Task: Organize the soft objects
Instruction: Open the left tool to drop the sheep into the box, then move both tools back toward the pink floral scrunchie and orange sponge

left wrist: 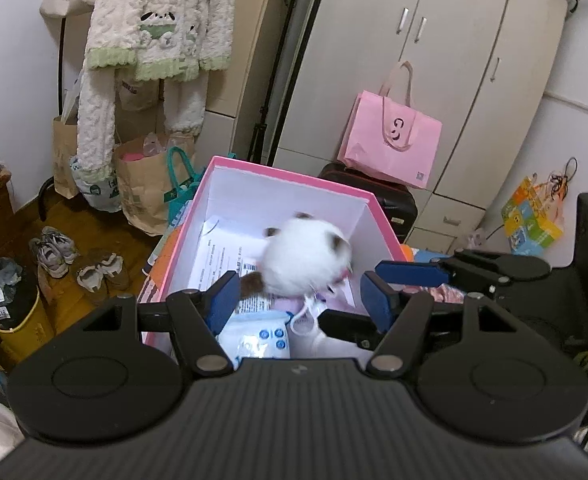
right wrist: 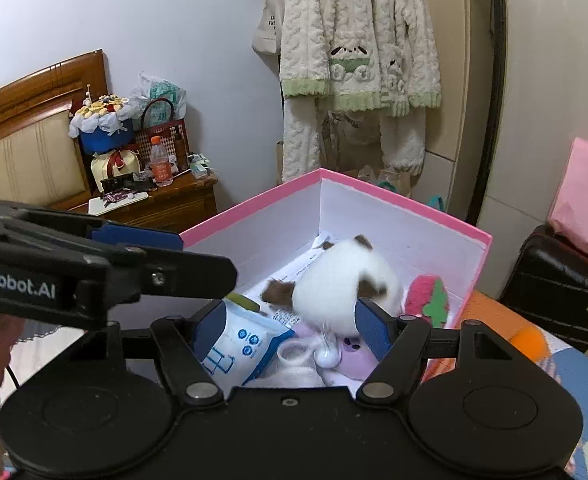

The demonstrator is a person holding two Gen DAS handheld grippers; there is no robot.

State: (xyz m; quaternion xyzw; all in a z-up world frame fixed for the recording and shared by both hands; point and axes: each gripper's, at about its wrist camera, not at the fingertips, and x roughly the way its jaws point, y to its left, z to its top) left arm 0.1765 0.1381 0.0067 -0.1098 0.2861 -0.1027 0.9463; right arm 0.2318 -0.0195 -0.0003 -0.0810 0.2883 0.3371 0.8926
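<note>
Left wrist view, far left: sneakers [left wrist: 60, 254] on the wooden floor [left wrist: 26, 216], brown paper bags [left wrist: 142, 184] behind them under a hanging fleece pyjama set [left wrist: 158, 28].

Centre: pink box [left wrist: 286, 178], white inside, open top. Left claw [left wrist: 300, 298] hovers over its near edge, blue pads spread wide, gripping nothing. Between and just beyond the pads sits a white plush cat [left wrist: 306, 260] with brown ears (blurred), lying inside the box on printed paper sheets [left wrist: 224, 258]. A blue-and-white wipes pack [left wrist: 260, 334] lies at the near wall of the box, beside a white looped cord [left wrist: 306, 320].

Right: pink tote bag [left wrist: 392, 144] resting on a black suitcase [left wrist: 394, 200] against the wardrobe [left wrist: 434, 40].

Right wrist view, left side: wooden nightstand [right wrist: 182, 204] carrying a bottle [right wrist: 161, 162] and a flower bouquet [right wrist: 104, 120].

Centre: right claw [right wrist: 290, 326] also over the box, pads wide apart, empty. The wipes pack touches its left pad. The plush cat rests mid-box; a pink strawberry plush [right wrist: 428, 294] with green leaf lies to its right against the box wall, and a pale purple plush [right wrist: 354, 354] sits near the front (partly hidden).
</note>
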